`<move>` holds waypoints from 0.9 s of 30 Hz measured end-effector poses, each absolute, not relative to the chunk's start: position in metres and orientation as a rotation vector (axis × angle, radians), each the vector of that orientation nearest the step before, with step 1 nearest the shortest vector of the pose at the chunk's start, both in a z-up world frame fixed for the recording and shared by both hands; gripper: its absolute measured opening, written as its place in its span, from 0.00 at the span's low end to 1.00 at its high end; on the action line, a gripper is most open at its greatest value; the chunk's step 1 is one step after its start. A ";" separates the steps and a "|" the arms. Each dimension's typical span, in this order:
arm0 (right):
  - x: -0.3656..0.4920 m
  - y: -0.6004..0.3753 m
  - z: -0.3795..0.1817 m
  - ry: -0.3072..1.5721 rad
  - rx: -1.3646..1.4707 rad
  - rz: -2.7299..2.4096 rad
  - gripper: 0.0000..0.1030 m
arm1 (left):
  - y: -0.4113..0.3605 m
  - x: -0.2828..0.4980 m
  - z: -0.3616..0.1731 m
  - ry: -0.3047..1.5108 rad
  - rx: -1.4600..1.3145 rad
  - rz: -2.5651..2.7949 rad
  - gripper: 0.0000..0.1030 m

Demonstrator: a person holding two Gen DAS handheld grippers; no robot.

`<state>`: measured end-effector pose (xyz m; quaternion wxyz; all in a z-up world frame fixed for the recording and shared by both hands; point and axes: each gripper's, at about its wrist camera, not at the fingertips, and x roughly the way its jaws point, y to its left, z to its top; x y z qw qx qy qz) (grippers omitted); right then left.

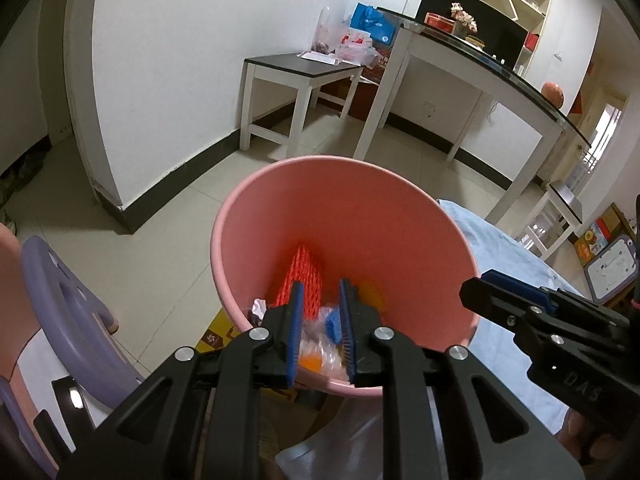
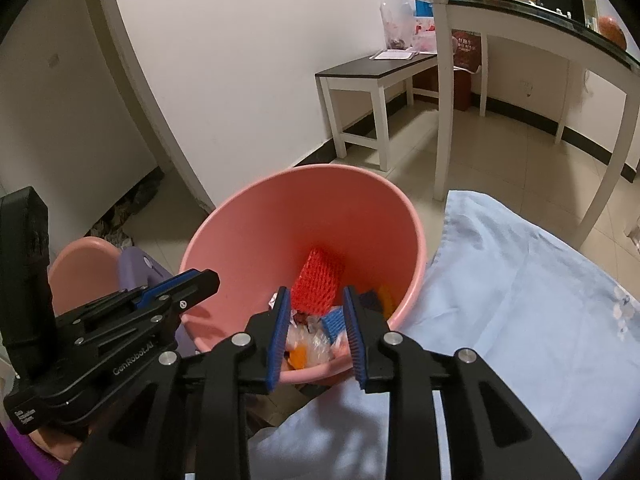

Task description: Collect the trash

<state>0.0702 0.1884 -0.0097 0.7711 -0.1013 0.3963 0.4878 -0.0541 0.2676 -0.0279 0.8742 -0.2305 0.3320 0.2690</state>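
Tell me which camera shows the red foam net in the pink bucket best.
The right wrist view. There the red foam net stands mostly clear above the gripper fingers inside the pink bucket. In the left wrist view the net is partly hidden behind the left gripper, whose finger covers its lower part.

Even indoor light, sharp focus, fisheye-bent edges, dark corners.

Trash [image 1: 312, 344] lies in the bucket [image 1: 360, 216], left of the cloth [image 2: 520, 280].

White walls [image 1: 180, 40]; pale tiled floor [image 1: 160, 248]; low bench [image 1: 296, 66]; glass-topped table [image 2: 520, 12].
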 end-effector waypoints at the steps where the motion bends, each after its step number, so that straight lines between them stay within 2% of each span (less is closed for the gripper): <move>1: 0.070 0.186 -0.009 0.855 -0.217 1.057 0.27 | 0.267 -0.054 -0.026 0.689 -0.480 0.560 0.17; 4: 0.068 0.179 -0.005 0.840 -0.209 1.053 0.40 | 0.264 -0.055 -0.021 0.679 -0.465 0.563 0.17; 12: 0.059 0.152 0.012 0.779 -0.190 1.048 0.43 | 0.244 -0.060 -0.004 0.638 -0.410 0.574 0.17; 17: 0.046 0.131 0.024 0.726 -0.187 1.030 0.58 | 0.229 -0.064 0.008 0.618 -0.389 0.565 0.17; 20: 0.039 0.118 0.030 0.694 -0.192 1.011 0.63 | 0.217 -0.066 0.014 0.609 -0.378 0.554 0.17; 27: 0.021 0.087 0.038 0.642 -0.195 0.960 0.65 | 0.192 -0.070 0.024 0.604 -0.356 0.533 0.17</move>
